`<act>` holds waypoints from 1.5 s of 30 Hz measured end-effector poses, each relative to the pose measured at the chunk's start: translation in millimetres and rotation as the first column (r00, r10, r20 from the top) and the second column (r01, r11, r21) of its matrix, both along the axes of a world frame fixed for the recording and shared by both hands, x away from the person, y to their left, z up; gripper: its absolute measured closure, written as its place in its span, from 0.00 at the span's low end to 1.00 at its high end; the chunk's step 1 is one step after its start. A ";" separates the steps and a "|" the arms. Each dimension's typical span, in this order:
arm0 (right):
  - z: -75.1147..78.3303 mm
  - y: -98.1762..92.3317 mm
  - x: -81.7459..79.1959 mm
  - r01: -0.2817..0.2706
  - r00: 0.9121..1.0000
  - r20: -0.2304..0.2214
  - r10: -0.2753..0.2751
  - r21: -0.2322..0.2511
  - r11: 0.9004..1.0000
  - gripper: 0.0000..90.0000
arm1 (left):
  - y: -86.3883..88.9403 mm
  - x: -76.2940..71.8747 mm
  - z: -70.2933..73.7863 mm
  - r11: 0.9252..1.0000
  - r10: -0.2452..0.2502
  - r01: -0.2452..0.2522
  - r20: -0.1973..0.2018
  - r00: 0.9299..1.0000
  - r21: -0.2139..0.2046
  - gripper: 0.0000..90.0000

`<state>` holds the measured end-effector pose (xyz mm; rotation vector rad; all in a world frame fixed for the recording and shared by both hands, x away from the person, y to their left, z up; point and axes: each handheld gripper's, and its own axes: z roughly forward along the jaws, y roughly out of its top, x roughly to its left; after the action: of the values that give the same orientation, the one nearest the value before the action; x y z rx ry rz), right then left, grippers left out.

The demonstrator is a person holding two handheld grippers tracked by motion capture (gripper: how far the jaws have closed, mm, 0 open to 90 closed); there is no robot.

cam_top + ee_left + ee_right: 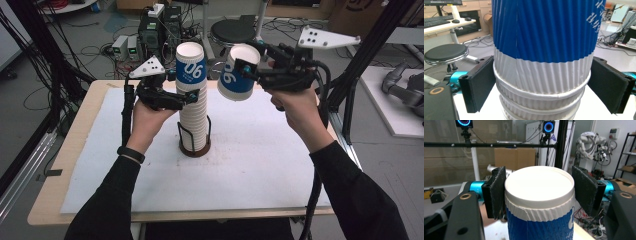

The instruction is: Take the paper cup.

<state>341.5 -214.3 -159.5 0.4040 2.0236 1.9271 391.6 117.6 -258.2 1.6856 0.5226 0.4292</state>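
A tall stack of ribbed white paper cups (194, 120) stands in a wire holder (196, 148) mid-table; its top cup (190, 67) is blue with "06". My left gripper (192, 98) is shut on the stack just below that top cup, and its pads (480, 82) press both sides of the stack (541, 75). A second blue cup (239, 76) hangs tilted in the air to the right of the stack's top, with my right gripper (251, 56) shut on its rim. In the right gripper view this cup (539, 187) sits between both pads (496, 192).
A white mat (260, 165) covers the wooden table (55, 200). Black frame poles (350, 90) rise at the table's right edge. A round stool (232, 31) and computer boxes (150, 35) stand on the floor behind.
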 end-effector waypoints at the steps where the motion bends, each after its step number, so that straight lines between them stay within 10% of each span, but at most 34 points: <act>1: -5.0 -1.7 -0.8 -0.002 1.000 -0.007 0.002 -0.005 1.000 0.35 | 0.1 -0.3 0.0 1.000 0.000 0.000 0.000 1.000 0.001 0.13; 30: -157.1 -32.1 -21.4 0.007 0.984 -0.178 -0.016 -0.054 0.999 0.35 | 1.3 -1.1 -7.8 1.000 0.004 -0.004 0.007 1.000 0.010 0.13; 45: -173.6 -36.5 -20.3 0.016 0.978 -0.208 -0.029 -0.063 0.998 0.35 | 2.8 -0.6 -8.1 1.000 0.010 -0.011 0.012 1.000 0.010 0.07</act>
<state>321.2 -250.8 -333.1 0.6358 2.1908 1.8722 391.0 120.4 -266.2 1.6899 0.5218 0.4497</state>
